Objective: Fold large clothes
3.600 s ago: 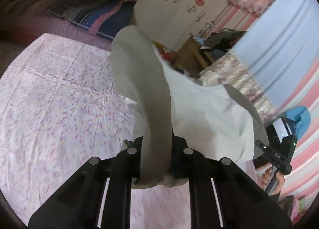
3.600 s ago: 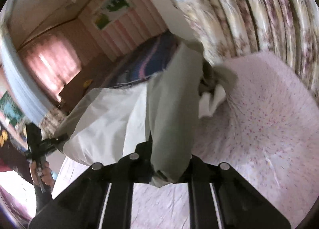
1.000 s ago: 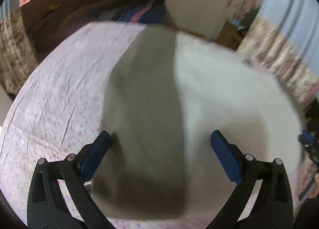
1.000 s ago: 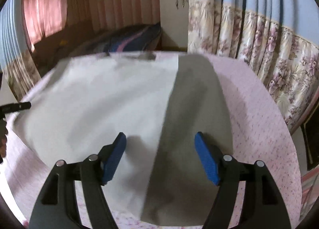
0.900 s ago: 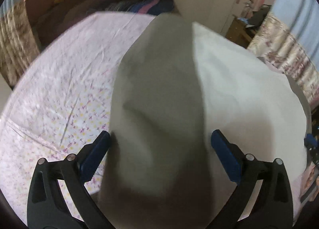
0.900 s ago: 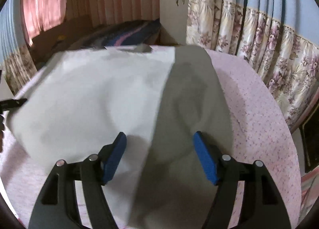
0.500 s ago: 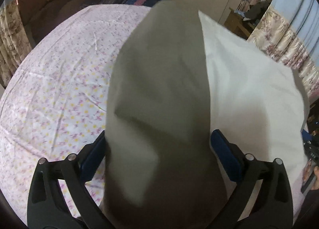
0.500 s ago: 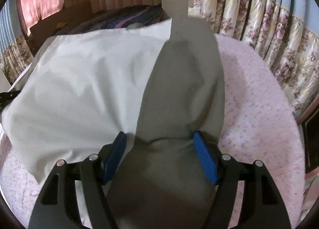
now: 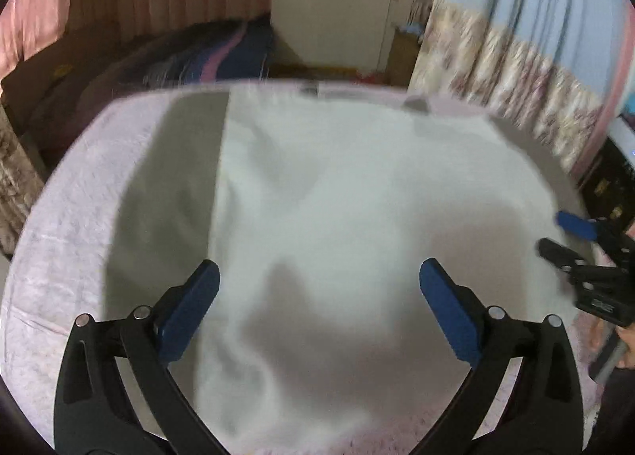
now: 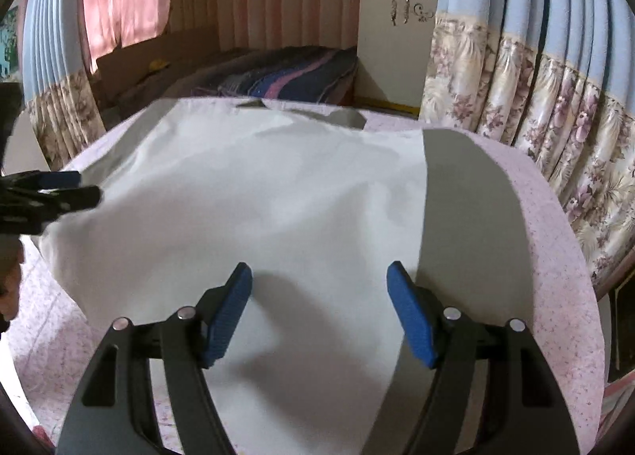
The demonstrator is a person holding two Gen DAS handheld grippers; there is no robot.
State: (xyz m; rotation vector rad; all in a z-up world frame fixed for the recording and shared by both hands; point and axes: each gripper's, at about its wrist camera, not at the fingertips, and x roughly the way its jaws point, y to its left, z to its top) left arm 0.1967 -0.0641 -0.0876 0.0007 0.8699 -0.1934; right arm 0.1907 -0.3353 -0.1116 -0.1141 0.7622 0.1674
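A large white garment with grey side panels [image 9: 337, 193] lies spread flat on the pink flowered bed sheet [image 9: 59, 225]. It also shows in the right wrist view [image 10: 278, 201]. My left gripper [image 9: 317, 280] is open and empty above the near hem, close to the left grey panel [image 9: 170, 185]. My right gripper [image 10: 319, 276] is open and empty above the near hem, close to the right grey panel [image 10: 472, 217]. Each gripper shows at the edge of the other's view, the right gripper [image 9: 571, 240] and the left gripper [image 10: 59, 189].
A striped dark blanket [image 10: 285, 78] lies on a bed behind. Flowered curtains [image 10: 555, 106] hang at the right. A white wardrobe [image 9: 341, 2] stands at the back. The bed sheet [image 10: 555, 256] edge drops off at the right.
Both grippers opened and let go of the garment. It was hanging between them, then settled flat on the bed. The grippers have drawn back toward the near hem.
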